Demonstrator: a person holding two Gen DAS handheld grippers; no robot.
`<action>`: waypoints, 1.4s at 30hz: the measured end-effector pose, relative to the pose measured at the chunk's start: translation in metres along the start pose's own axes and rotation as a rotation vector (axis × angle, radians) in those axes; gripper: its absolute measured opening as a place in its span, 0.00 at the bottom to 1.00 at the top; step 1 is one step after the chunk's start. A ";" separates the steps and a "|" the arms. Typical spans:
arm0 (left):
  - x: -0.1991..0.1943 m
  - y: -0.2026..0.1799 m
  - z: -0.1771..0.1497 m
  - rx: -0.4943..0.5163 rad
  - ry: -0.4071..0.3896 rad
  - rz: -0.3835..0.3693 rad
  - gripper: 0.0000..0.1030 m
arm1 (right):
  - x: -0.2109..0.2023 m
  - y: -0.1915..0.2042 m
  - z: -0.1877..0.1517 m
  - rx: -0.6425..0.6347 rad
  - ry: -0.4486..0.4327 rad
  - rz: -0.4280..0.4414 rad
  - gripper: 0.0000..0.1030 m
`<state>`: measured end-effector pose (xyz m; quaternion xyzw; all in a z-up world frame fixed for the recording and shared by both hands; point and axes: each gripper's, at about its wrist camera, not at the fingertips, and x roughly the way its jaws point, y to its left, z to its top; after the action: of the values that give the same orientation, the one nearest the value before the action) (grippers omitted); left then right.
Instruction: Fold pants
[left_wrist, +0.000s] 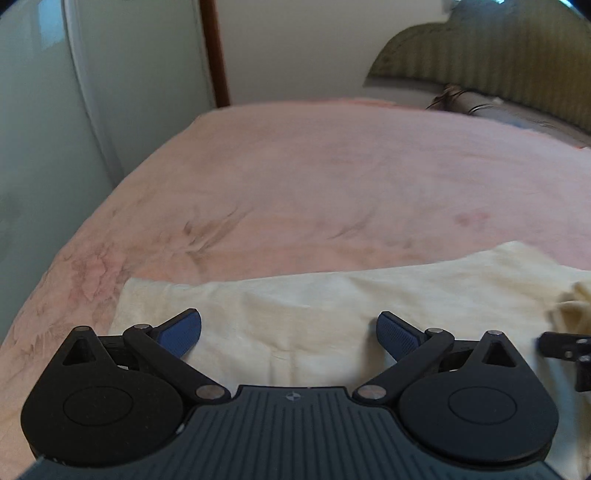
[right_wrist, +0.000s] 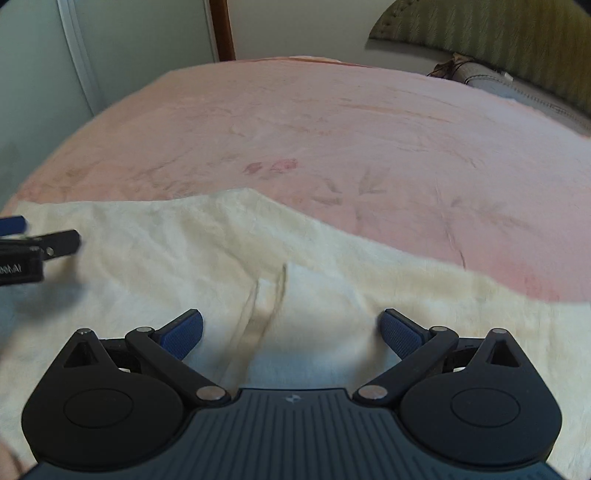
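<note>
Cream-white pants (left_wrist: 314, 306) lie spread across the near part of a pink bed; they also show in the right wrist view (right_wrist: 207, 243). My left gripper (left_wrist: 289, 332) is open and empty, just above the cloth near its left end. My right gripper (right_wrist: 291, 330) is open and empty over a seam fold (right_wrist: 269, 295) in the pants. The right gripper's tip shows at the right edge of the left wrist view (left_wrist: 565, 347), by a bunched bit of cloth (left_wrist: 576, 299). The left gripper shows at the left edge of the right wrist view (right_wrist: 37, 251).
The pink blanket (left_wrist: 332, 177) covers the bed beyond the pants. A green striped headboard (left_wrist: 498, 55) and a grey pillow (left_wrist: 517, 114) are at the far right. A pale wardrobe door (left_wrist: 55, 110) and a wooden door frame (left_wrist: 216, 51) stand to the left.
</note>
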<state>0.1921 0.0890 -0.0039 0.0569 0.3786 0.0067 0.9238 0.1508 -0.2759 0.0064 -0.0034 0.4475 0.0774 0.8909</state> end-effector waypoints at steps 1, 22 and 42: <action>0.004 0.001 0.000 -0.007 -0.008 0.004 1.00 | 0.006 0.004 0.003 -0.020 0.003 -0.027 1.00; -0.027 -0.008 -0.043 0.018 -0.094 0.019 1.00 | -0.014 0.032 -0.033 -0.042 -0.084 -0.016 1.00; -0.072 -0.031 -0.086 0.102 -0.075 -0.117 0.99 | -0.028 0.032 -0.063 -0.039 -0.202 -0.024 1.00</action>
<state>0.0799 0.0627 -0.0182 0.0821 0.3463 -0.0685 0.9320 0.0792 -0.2525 -0.0071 -0.0183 0.3536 0.0754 0.9322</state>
